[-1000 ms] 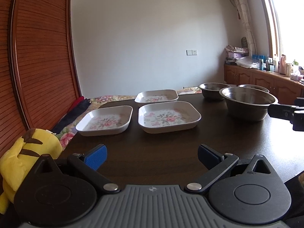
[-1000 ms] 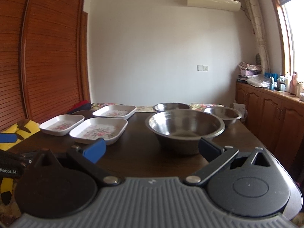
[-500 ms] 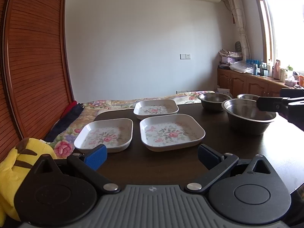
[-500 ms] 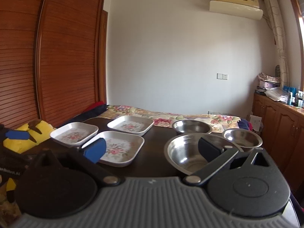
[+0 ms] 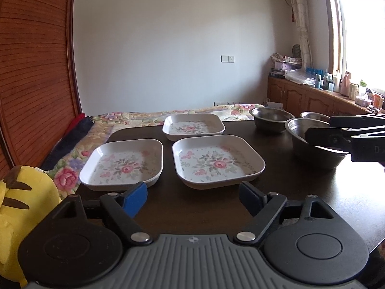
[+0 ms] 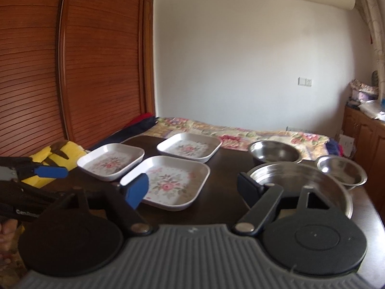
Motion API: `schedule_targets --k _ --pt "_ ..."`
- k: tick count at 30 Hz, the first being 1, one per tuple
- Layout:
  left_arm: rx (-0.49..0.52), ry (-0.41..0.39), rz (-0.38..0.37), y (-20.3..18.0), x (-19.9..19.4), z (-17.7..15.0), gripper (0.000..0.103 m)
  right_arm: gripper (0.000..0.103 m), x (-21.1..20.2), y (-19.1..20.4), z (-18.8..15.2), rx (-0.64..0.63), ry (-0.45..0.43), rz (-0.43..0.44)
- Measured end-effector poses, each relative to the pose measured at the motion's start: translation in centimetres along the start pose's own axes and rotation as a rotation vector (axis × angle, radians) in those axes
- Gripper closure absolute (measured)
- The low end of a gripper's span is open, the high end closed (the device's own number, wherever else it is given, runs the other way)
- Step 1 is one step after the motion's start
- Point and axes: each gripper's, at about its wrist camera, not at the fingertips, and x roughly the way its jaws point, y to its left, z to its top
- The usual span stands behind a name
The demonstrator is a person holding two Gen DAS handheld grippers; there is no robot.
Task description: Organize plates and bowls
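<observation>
Three square white plates with a rose print sit flat on the dark table point(image 5: 300, 192), none stacked: the nearest plate point(image 5: 217, 160) in the middle, the left plate point(image 5: 124, 165) just beside it, the far plate point(image 5: 193, 126) behind them; to their right stand three steel bowls, the large bowl point(image 6: 300, 183) nearest, a middle bowl point(image 6: 274, 153) behind it and a small bowl point(image 6: 341, 171) to the side, all apart from one another. The left tool point(image 5: 192, 198) hovers low before the near edges of the two front plates, its blue pads spread wide and empty; the right tool point(image 6: 192, 189) hangs over the near rim of the large bowl, likewise spread with nothing between the pads. Nothing looks sorted yet.

Risks, as I judge them: the shallow plate rims offer little to pinch, so a plate may tilt or slip free when lifted; the smooth steel bowl could skid or ring against its neighbours; both tools work close together, so their arms may collide. A yellow plush toy point(image 5: 21, 207) lies off the table's left edge, beside the flowered bed point(image 5: 134, 120).
</observation>
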Motion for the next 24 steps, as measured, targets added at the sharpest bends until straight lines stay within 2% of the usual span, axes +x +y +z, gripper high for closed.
schedule_targets --k 3,6,8,14,24 --pt "-0.009 0.018 -0.010 0.5 0.9 0.0 0.024 0.035 1.4 0.2 0.0 -0.006 0.027 0.021" --pt "-0.023 0.033 -0.012 0.9 1.9 0.2 0.033 0.044 3.0 0.2 0.0 0.011 0.069 0.038" --pt "-0.038 0.030 -0.016 1.2 2.4 0.5 0.040 0.047 4.1 0.1 -0.1 0.020 0.097 0.046" --pt "-0.064 0.032 -0.041 1.9 4.0 1.8 0.053 0.060 6.6 0.0 -0.1 0.024 0.163 0.048" --pt "-0.024 0.055 -0.056 2.3 7.1 3.5 0.059 0.065 9.8 -0.2 -0.5 -0.026 0.228 0.022"
